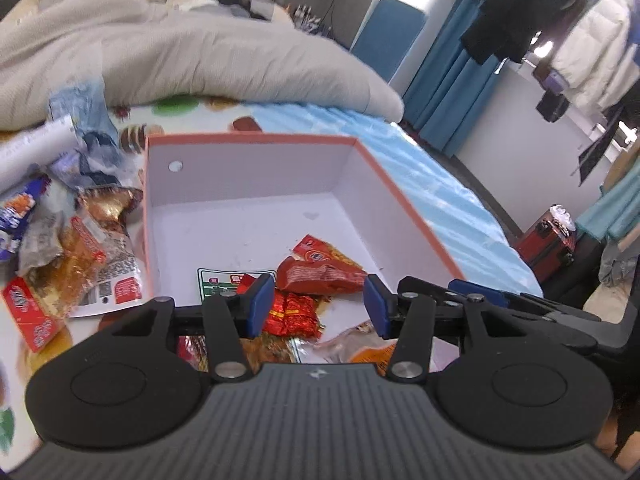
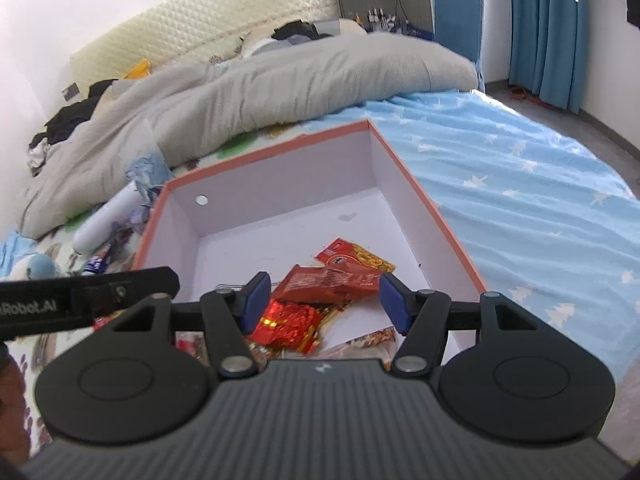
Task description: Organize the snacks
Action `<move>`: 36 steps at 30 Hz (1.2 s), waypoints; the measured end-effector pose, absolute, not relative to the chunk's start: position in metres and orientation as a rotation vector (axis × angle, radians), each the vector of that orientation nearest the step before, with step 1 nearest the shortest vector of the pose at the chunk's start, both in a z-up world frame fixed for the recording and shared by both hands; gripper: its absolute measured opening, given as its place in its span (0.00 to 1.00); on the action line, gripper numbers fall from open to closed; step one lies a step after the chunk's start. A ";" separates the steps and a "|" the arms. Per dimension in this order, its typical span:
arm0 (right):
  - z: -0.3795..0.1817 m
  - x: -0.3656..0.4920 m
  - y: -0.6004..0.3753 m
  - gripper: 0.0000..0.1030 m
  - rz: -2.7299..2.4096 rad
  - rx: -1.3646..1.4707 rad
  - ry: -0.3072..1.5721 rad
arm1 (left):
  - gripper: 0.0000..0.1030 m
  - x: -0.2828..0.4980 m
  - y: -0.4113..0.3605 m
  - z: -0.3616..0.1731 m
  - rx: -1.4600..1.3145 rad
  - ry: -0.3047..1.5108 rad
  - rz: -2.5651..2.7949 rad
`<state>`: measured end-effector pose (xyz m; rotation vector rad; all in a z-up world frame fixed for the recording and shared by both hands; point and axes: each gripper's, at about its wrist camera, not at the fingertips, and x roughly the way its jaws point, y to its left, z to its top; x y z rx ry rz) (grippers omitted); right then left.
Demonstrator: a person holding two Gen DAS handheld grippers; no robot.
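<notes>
An open box with an orange rim (image 1: 252,138) and white inside lies on the bed, also seen in the right wrist view (image 2: 280,148). In its near end lie several snack packets: a red-orange bag (image 1: 320,276) (image 2: 332,280) and a shiny red foil pack (image 1: 292,314) (image 2: 288,320). My left gripper (image 1: 316,300) hovers over these packets, open, blue pads apart with nothing pressed between them. My right gripper (image 2: 325,300) hangs beside it over the same end of the box, open too and holding nothing. A heap of loose snacks (image 1: 80,248) lies left of the box.
A white tube (image 2: 108,216) and crumpled blue wrappers lie at the box's far left. A grey duvet (image 1: 200,52) is bunched behind the box. Blue star-print sheet (image 2: 520,180) spreads to the right. A red suitcase (image 1: 548,244) stands on the floor beyond the bed edge.
</notes>
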<state>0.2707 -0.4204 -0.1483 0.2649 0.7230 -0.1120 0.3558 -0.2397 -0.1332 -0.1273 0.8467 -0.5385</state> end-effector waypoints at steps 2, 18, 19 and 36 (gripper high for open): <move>-0.140 0.255 -0.415 0.60 -0.114 0.268 0.709 | 0.54 0.337 -0.236 -0.122 -0.113 0.828 -0.536; -0.088 0.147 -0.374 0.60 -0.044 0.266 0.617 | 0.54 0.191 -0.179 -0.054 -0.124 0.691 -0.451; -0.087 0.141 -0.371 0.60 -0.034 0.269 0.614 | 0.54 0.181 -0.174 -0.051 -0.124 0.680 -0.440; -0.075 0.078 -0.300 0.60 0.159 0.240 0.592 | 0.54 0.084 -0.082 -0.037 -0.144 0.623 -0.258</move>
